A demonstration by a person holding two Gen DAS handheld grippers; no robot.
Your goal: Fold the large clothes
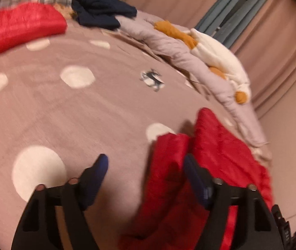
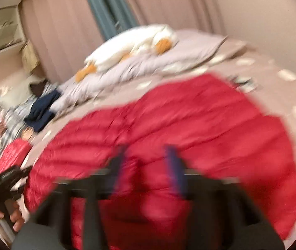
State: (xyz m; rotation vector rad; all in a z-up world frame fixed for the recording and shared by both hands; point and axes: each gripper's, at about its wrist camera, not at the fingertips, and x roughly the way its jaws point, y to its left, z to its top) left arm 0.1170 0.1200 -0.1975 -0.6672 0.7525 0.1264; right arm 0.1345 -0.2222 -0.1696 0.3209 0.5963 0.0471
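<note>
Now red puffer jacket spread flat on polka-dot bed cover; left gripper jaws wide, nothing pinched, jacket edge under one finger; right gripper jaws apart above jacket, view blurred; navy garment heaped near plush duck.

Black hand-held gripper, blue fingertips, silver screws
</note>
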